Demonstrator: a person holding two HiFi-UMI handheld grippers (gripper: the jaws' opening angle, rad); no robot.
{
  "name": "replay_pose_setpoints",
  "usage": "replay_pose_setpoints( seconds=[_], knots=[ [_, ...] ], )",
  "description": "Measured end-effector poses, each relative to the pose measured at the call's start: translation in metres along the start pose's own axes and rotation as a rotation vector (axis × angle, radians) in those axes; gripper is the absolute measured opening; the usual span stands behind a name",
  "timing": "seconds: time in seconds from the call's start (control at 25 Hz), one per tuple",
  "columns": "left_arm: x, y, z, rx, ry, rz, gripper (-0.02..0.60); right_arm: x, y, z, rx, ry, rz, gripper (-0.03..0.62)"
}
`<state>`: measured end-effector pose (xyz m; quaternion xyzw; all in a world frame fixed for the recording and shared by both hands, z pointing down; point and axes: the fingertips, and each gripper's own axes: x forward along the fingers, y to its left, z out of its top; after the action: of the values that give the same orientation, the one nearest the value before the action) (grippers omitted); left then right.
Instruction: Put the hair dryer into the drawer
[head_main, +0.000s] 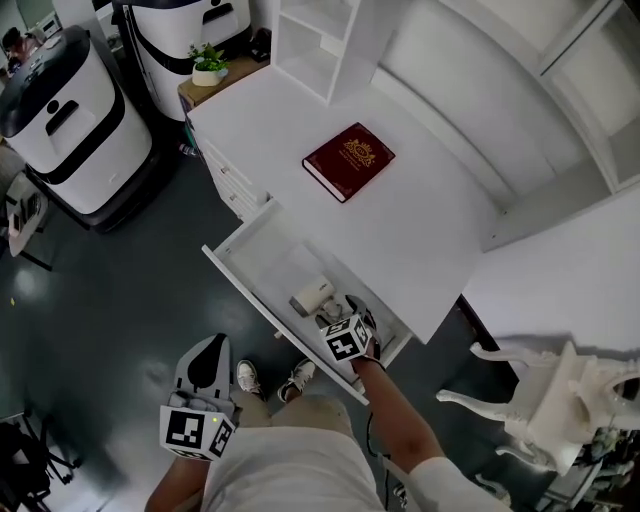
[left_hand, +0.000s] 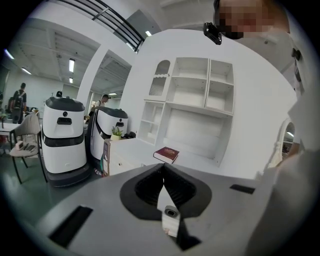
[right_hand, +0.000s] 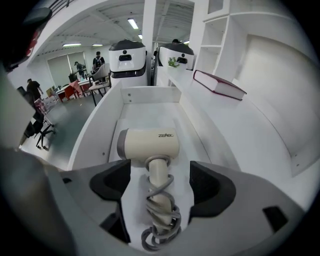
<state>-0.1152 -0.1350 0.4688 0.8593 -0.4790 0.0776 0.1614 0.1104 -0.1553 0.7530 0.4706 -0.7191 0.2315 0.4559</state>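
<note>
Right gripper (right_hand: 160, 182): hung over the near end of the drawer, jaws spread wide, pads clear on both sides of the handle between them; gripped nothing.
Left gripper (head_main: 212, 345): held low at lower left of the head view, outside the drawer, jaws pressed together on nothing.
Hair dryer (right_hand: 150, 143): lay flat on the drawer floor, cream barrel crosswise, handle pointing back toward the right gripper.
Cord (right_hand: 160, 220): wound round the handle, loose grey loops spilling at its end.
Handling: likely light and rigid, with a smooth plastic shell that could slip under the pads; probably tolerant of a short drop. Best hold judged to be the handle just below the barrel, above the coils, where the section is narrow and bare; the barrel looked too wide and round for a sure pinch.
Drawer (head_main: 240, 275): pulled fully out at centre of the head view, white, nothing else visible inside; task's placing looked done, closing possibly left.
In the way: cord loops, which might snag a jaw; drawer walls close on either side.
Desk top (head_main: 430, 230): bare white surface behind the drawer.
Book (head_main: 348, 160): dark red, flat on the desk, well apart from the drawer.
Plant (head_main: 208, 65): small pot, upper left.
White machines (head_main: 70, 120): on the floor, far upper left.
</note>
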Motion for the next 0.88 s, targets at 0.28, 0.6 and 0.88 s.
replay_pose_setpoints(
  seconds=[0.28,0.6,0.88],
  knots=[
    [0.012,-0.009,0.008,0.028,-0.017,-0.111,0.015,-0.042,-0.02,0.002,0.193,-0.102,-0.074,0.272],
    [0.025,-0.027,0.028,0.071,-0.023,-0.216,0.015,-0.11,-0.042,-0.013,0.463,-0.216,-0.201,0.014],
    [0.036,-0.045,0.058,0.098,-0.083,-0.273,0.015,-0.165,-0.061,-0.036,0.637,-0.335,-0.192,0.011]
  ],
)
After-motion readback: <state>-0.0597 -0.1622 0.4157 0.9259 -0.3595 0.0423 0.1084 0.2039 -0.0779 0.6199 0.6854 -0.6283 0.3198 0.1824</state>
